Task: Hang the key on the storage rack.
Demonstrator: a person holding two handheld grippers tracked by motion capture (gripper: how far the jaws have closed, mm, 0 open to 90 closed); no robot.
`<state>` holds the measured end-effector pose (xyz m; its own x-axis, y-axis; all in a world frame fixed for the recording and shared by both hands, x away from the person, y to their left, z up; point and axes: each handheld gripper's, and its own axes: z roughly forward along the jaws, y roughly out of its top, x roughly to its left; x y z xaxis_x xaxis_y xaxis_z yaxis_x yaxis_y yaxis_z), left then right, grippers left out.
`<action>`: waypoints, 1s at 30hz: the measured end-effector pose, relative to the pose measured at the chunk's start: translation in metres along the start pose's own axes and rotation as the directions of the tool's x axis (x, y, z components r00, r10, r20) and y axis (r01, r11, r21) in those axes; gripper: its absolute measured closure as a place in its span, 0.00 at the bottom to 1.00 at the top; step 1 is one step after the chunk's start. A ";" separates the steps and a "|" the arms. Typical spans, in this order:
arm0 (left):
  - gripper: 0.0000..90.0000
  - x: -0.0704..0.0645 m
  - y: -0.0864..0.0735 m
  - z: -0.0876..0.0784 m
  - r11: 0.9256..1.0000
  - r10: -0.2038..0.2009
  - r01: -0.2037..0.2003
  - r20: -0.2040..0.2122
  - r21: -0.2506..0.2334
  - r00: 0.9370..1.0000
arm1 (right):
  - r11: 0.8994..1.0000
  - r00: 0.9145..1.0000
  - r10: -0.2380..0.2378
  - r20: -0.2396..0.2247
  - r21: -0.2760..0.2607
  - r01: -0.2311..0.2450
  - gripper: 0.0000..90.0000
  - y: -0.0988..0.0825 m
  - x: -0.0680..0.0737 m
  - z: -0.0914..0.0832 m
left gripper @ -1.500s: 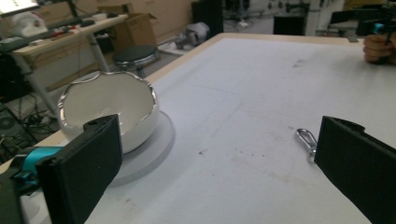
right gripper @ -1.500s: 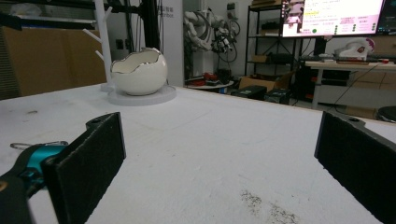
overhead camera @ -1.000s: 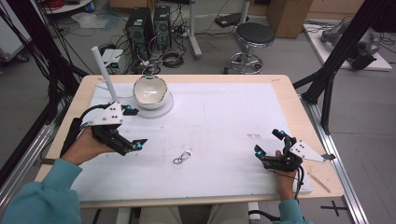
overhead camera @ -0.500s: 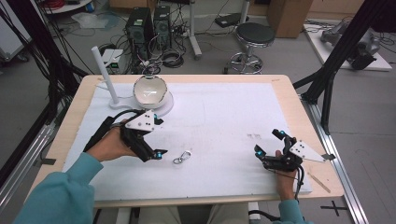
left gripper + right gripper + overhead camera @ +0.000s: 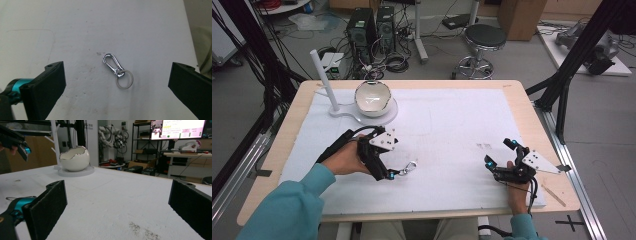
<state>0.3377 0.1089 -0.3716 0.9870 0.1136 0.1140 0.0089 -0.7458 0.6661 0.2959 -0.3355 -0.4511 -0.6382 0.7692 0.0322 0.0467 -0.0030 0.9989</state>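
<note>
High view and both gripper views, one moment. The left gripper (image 5: 393,174) has travelled from the far-left part of the counter (image 5: 512,90), beside the bowl (image 5: 372,99), rightward and nearer over the last second; it now stands just left of the key clip (image 5: 409,168), which lies flat on the white sheet (image 5: 452,125) near the middle of the near half; the clip itself has not moved. Judged from this, the approach is nearly complete and the grasp is not yet made. In the left gripper view the key clip (image 5: 117,71), a silver snap hook joined to a round ring, lies between the two jaws, which are spread wide and touch nothing; the hook end points away from the camera, the ring end toward it. The left hand (image 5: 346,160) holds its gripper pitched forward and down, forearm entering from the near left, grey plate uppermost. The right gripper (image 5: 498,159) has stayed at the near right, low over the sheet, well apart from the clip; its jaws are likewise spread, as the right gripper view shows, aimed level across the counter toward the bowl (image 5: 74,158) and the white stand (image 5: 323,75) at the far left.
</note>
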 end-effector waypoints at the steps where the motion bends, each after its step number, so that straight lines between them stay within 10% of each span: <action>1: 0.02 0.000 0.000 0.000 1.000 0.000 0.000 0.000 0.000 1.000 | 1.000 1.000 0.000 0.000 0.000 0.000 0.01 0.000 0.000 0.000; 30: 0.14 -0.010 -0.009 0.049 0.986 0.007 -0.013 0.035 0.169 0.999 | 1.000 1.000 0.001 -0.001 -0.001 -0.001 0.01 0.000 0.000 0.000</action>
<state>0.3353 0.0826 -0.4150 0.9920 0.0857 0.0929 0.0235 -0.8472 0.5307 0.2959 -0.3355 -0.4511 -0.6388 0.7686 0.0332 0.0469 -0.0041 0.9989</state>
